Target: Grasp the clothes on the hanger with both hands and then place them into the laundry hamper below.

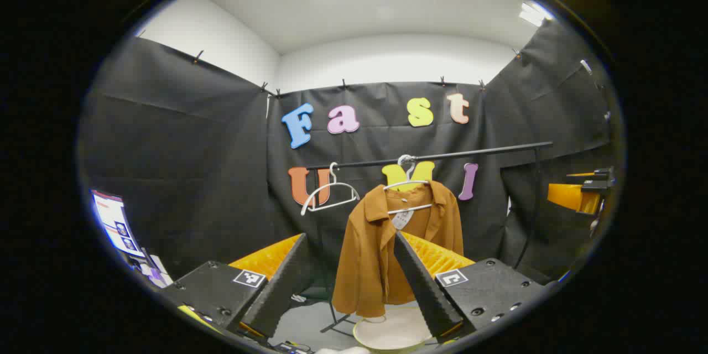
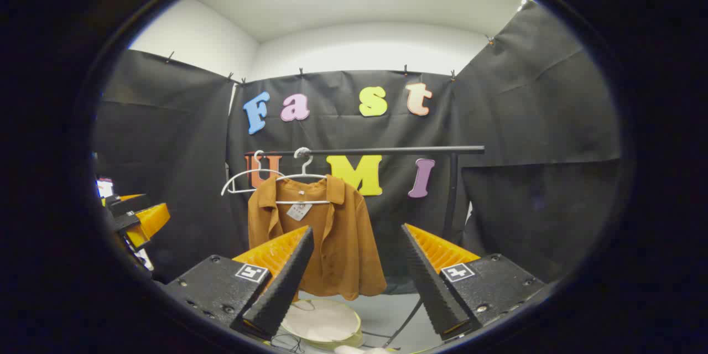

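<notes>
In the left gripper view, an empty white hanger (image 1: 330, 194) is seen on the black rail (image 1: 431, 156) left of centre. Just right of it, at the middle of the frame, the brown shirt (image 1: 381, 243) is hung on a second hanger (image 1: 408, 180). The left gripper (image 1: 354, 282) is held with its fingers spread wide, nothing between them, well short of the cloth. The laundry hamper (image 1: 392, 333) is seen at the lower centre, below the shirt's hem.

In the right gripper view, the right gripper (image 2: 357, 282) is likewise released and empty, with the shirt left of centre.

The approach step is judged to be in hand; no grasp is made yet. Next, both grippers are to be brought forward to the shirt and clenched on it.
</notes>
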